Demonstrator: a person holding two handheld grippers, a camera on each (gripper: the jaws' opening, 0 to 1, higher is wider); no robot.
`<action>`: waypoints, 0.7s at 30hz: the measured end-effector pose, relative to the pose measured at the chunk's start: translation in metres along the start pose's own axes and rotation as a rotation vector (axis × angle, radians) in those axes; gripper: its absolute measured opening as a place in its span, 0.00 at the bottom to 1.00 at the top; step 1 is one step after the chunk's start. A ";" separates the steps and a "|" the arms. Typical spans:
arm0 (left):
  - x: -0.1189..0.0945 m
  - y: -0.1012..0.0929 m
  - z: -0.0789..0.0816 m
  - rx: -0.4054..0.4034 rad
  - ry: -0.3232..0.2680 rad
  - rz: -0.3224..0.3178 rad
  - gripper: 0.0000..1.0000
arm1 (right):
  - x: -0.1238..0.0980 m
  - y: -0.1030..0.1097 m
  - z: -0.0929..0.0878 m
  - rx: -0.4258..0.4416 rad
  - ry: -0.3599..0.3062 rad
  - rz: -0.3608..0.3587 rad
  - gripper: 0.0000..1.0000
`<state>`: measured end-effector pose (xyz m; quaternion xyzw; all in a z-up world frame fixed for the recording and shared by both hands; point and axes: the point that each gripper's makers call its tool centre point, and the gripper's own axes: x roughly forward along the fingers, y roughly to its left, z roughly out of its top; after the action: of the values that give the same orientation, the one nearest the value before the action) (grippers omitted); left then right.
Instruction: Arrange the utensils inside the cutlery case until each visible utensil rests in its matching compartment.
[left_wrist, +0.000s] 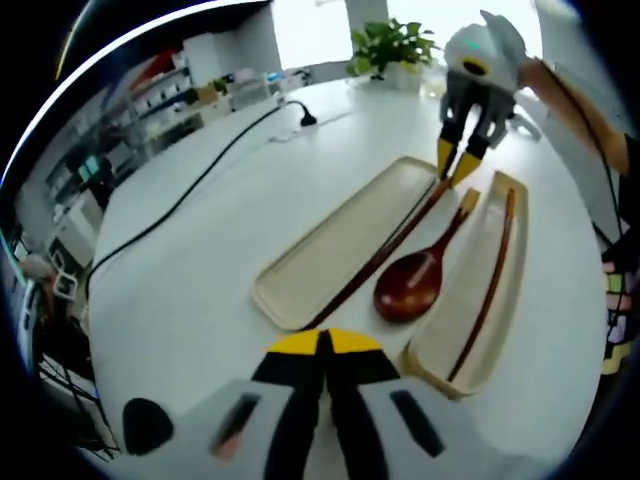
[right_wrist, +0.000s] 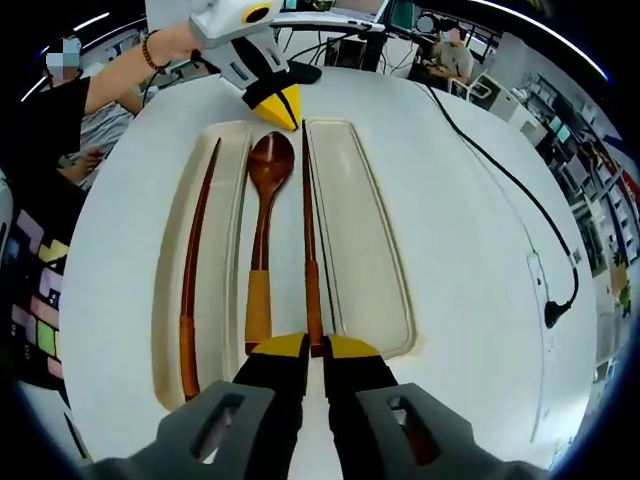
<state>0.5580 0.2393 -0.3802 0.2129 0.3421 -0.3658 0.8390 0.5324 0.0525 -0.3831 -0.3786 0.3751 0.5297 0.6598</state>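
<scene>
Your left gripper (left_wrist: 322, 345) sits at the bottom centre of the left gripper view with its yellow-tipped jaws pressed together and nothing between them, its tips just short of the near end of a dark chopstick (left_wrist: 385, 252). That chopstick runs diagonally up toward the upper right, lying along the inner edge of the shallow tray (left_wrist: 330, 240) in the middle of the frame. At its far end, your right gripper (left_wrist: 457, 165) comes down from the upper right and is clenched on the chopstick. To the right of it, a wooden spoon (left_wrist: 415, 280) lies on the white table (left_wrist: 200, 290) in the gap between the two trays, bowl toward the bottom of the frame. A second chopstick (left_wrist: 487, 290) rests inside the deeper tray (left_wrist: 450, 330) at the right. In the right gripper view, your right gripper (right_wrist: 315, 347) is at the bottom centre, its jaws closed on the lighter handle end of the chopstick (right_wrist: 308, 220), which points straight up the frame beside the right-hand tray (right_wrist: 370, 230). The spoon (right_wrist: 265, 210) lies just left of it, the second chopstick (right_wrist: 195, 260) is inside the left-hand tray (right_wrist: 165, 310), and your left gripper (right_wrist: 280, 112) shows at the top centre with its tips together.
</scene>
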 end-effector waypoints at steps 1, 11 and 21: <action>0.000 0.002 0.001 0.005 -0.001 -0.002 0.00 | 0.000 0.000 0.000 -0.002 -0.003 -0.001 0.04; -0.012 0.011 -0.002 0.138 0.018 0.014 0.16 | -0.001 0.002 0.000 -0.013 -0.022 0.002 0.04; -0.010 0.001 -0.004 0.142 0.088 -0.093 0.22 | -0.002 0.003 -0.001 -0.027 -0.018 0.007 0.04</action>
<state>0.5523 0.2472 -0.3758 0.2713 0.3613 -0.4181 0.7881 0.5287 0.0512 -0.3825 -0.3815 0.3634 0.5404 0.6561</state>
